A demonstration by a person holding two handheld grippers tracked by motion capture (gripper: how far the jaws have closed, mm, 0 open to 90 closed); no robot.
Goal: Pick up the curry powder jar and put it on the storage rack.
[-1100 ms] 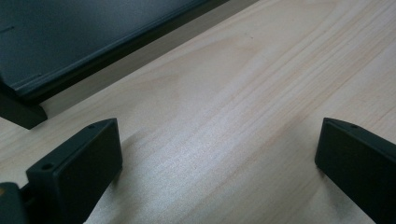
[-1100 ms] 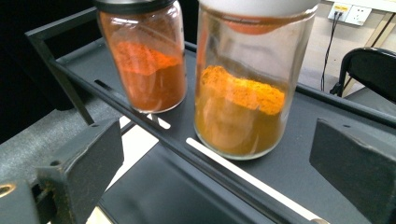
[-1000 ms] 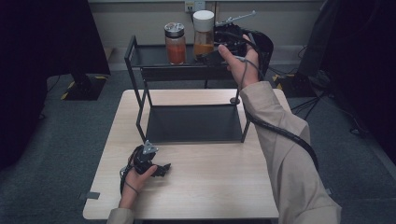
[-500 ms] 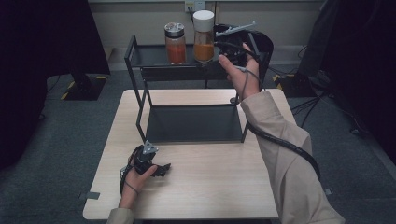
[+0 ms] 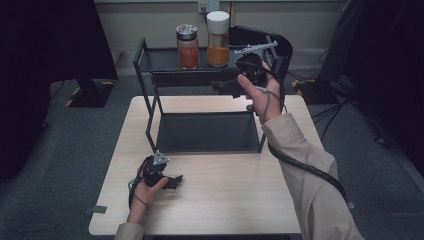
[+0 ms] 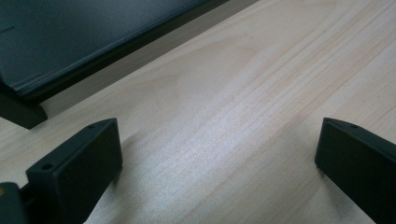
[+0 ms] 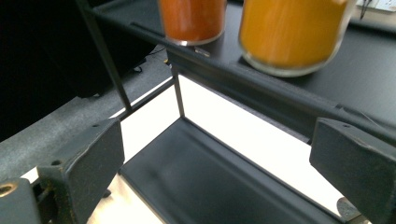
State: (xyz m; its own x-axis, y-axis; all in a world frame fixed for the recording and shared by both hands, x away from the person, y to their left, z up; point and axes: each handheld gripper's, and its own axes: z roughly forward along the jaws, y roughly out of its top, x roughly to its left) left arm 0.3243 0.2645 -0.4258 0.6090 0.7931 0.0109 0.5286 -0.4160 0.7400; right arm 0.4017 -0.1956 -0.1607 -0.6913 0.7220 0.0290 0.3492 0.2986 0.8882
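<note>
Office or lab room: grey carpet [image 5: 55, 145], wall outlet [image 5: 208, 5], floor cables [image 5: 335, 107], lone wooden table [image 5: 225, 200].

Dim room, blown-out tabletop, blurred jars

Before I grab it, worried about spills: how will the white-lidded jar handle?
The white-lidded jar looks tall and narrow, so a high push might tip it. It seems nearly full of orange powder, so probably hefty. Its smooth, glassy wall may slip in the right claw.

We wear a beige long sleeve [image 5: 310, 180], and each claw, the left claw [image 5: 172, 182] and the right claw [image 5: 225, 86], is black, block-jawed, screw-holed, topped by a grey three-cornered plate and trailing a black cable.
</note>
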